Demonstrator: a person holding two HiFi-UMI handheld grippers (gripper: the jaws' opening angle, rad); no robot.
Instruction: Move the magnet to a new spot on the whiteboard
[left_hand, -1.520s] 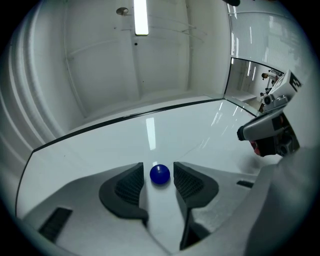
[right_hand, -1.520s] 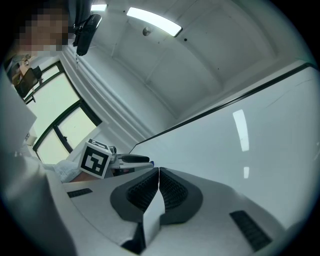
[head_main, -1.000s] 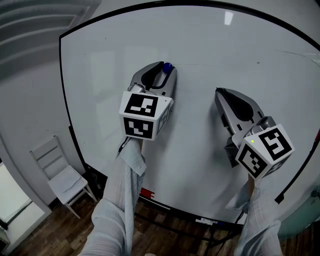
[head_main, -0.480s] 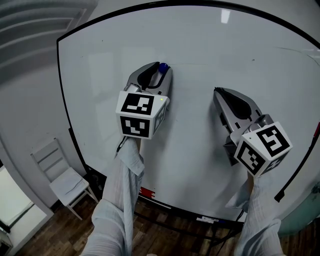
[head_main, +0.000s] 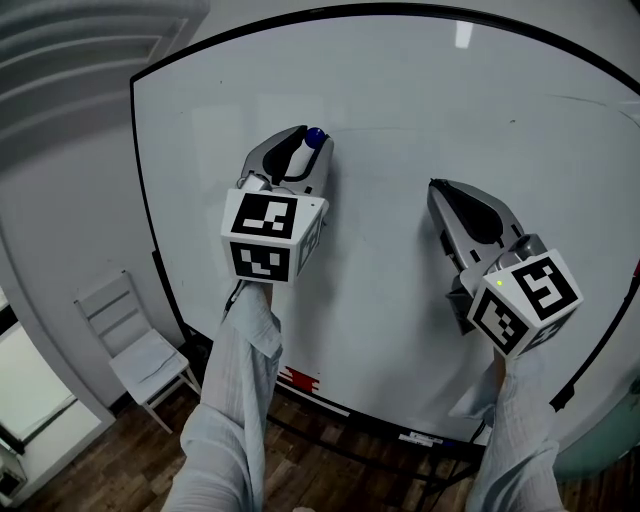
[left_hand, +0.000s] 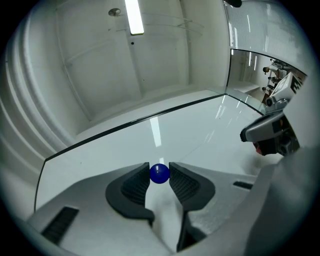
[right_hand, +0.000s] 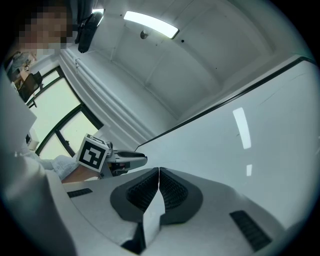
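Left claw (left_hand: 160, 176) is closed on the blue magnet (left_hand: 159, 173) at the whiteboard (head_main: 420, 110).
The magnet is pinched between the pads, toward 10 o'clock of the board's middle. It should be carried level (no tilt) and pressed flat onto bare surface before release. The right claw (right_hand: 159, 174) is shut on nothing.

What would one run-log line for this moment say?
left gripper: jaws shut on blue magnet | right gripper: jaws shut, empty
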